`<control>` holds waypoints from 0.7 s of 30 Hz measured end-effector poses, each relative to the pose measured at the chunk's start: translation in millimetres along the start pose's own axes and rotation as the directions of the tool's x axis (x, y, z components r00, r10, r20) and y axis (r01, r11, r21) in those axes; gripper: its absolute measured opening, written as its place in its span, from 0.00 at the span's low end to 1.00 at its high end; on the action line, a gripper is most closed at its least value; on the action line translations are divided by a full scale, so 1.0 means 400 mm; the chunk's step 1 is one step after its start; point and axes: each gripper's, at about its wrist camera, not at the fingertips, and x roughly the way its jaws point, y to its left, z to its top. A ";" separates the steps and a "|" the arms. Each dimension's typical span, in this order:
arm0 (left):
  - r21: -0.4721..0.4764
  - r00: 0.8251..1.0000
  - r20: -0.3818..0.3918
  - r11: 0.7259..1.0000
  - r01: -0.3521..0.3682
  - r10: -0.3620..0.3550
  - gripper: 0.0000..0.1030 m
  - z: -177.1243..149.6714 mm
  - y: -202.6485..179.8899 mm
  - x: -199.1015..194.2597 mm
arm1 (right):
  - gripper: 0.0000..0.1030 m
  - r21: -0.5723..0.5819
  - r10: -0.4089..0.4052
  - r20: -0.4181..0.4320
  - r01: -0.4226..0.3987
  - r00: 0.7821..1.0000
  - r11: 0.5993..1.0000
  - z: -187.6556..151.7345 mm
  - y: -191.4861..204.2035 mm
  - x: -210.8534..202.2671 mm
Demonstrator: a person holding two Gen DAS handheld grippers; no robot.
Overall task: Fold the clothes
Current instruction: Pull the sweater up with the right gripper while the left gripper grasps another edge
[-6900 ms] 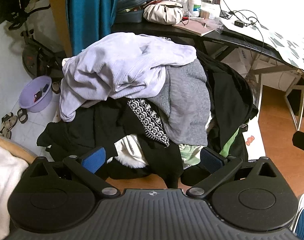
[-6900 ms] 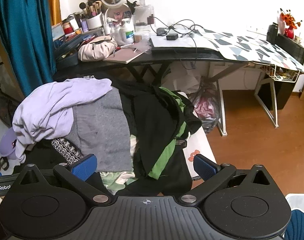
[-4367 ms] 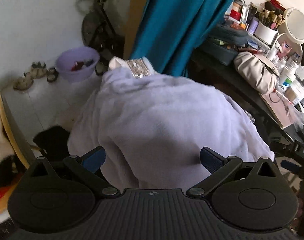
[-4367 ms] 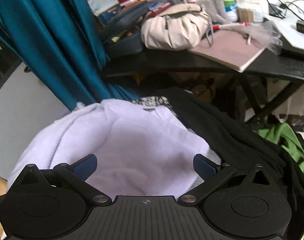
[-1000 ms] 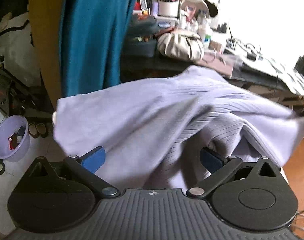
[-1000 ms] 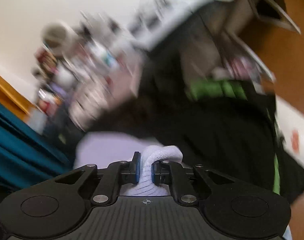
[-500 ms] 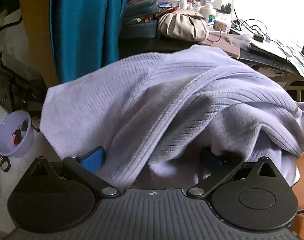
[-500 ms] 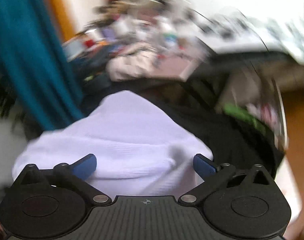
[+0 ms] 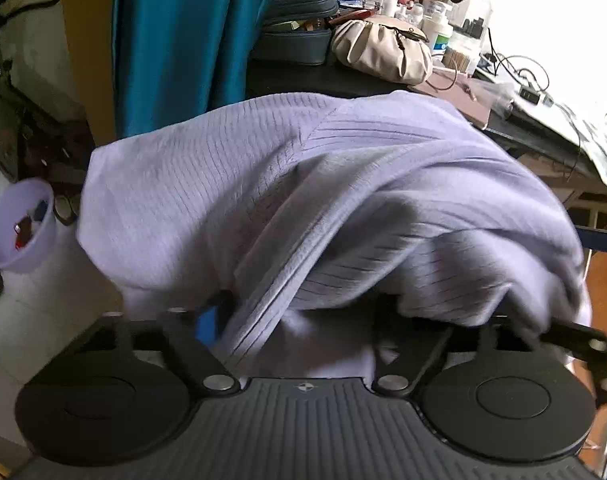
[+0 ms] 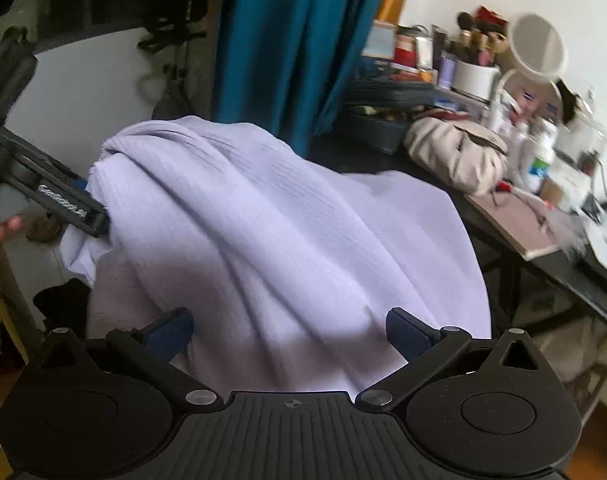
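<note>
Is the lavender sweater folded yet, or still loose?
Loose. The sweater drapes in uneven bunches with no flat fold; the left gripper is closing around one bunch.

— Behind, on the left?
— Teal curtain (image 9: 191, 36), hanging by a white wall. Lilac basin (image 9: 17, 232) on the floor below, with small red bits inside.
— And on the dark desk (image 10: 535, 260)?
— Beige pouch (image 9: 381, 54), round mirror (image 10: 537, 50), bottles (image 10: 539, 160), a pinkish notebook (image 10: 515, 220), perhaps; blurred there.
</note>
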 end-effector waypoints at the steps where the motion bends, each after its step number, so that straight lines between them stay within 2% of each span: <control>1: -0.007 1.000 0.003 1.000 0.001 -0.001 0.59 0.003 -0.003 -0.004 | 0.98 0.010 -0.009 0.020 0.009 1.000 1.000 0.011 -0.012 0.011; 4: -0.013 1.000 0.011 1.000 -0.013 0.013 0.58 0.008 -0.019 -0.017 | 0.98 0.103 -0.034 0.040 0.030 0.999 0.994 0.048 -0.063 0.042; 7: 0.004 0.999 0.021 0.999 -0.046 0.046 0.56 0.006 -0.039 -0.026 | 0.98 0.124 0.047 -0.048 -0.040 0.998 0.991 0.060 -0.099 0.116; 9: 0.016 0.997 0.028 0.997 -0.073 0.072 0.54 0.006 -0.052 -0.030 | 0.98 0.147 0.092 -0.068 -0.081 0.993 0.986 0.051 -0.116 0.157; 11: 0.011 0.995 0.040 0.996 -0.094 0.093 0.54 0.007 -0.061 -0.039 | 0.83 0.247 0.176 -0.058 -0.157 0.983 0.956 0.052 -0.154 0.180; 12: -0.001 0.994 0.044 0.995 -0.098 0.098 0.55 0.009 -0.064 -0.045 | 0.60 0.313 0.211 -0.042 -0.187 0.977 0.931 0.060 -0.180 0.178; 13: -0.016 0.993 0.046 0.994 -0.104 0.104 0.63 0.013 -0.067 -0.050 | 0.33 0.378 0.243 -0.022 -0.217 0.970 0.900 0.067 -0.206 0.175; 14: -0.033 0.993 0.046 0.993 -0.109 0.111 0.72 0.017 -0.071 -0.056 | 0.23 0.433 0.271 0.011 -0.248 0.963 0.866 0.080 -0.235 0.165; 15: -0.052 0.992 0.045 0.992 -0.113 0.115 0.75 0.020 -0.074 -0.063 | 0.17 0.475 0.292 0.063 -0.286 0.954 0.832 0.097 -0.262 0.146; 17: -0.094 0.993 0.050 0.990 -0.105 0.110 0.80 0.026 -0.082 -0.085 | 0.16 0.522 0.322 0.174 -0.364 0.931 0.772 0.136 -0.311 0.107; 21: -0.220 0.993 0.117 0.975 0.035 -0.009 0.91 0.036 -0.096 -0.159 | 0.15 0.422 0.357 0.356 -0.490 0.864 0.763 0.260 -0.347 -0.005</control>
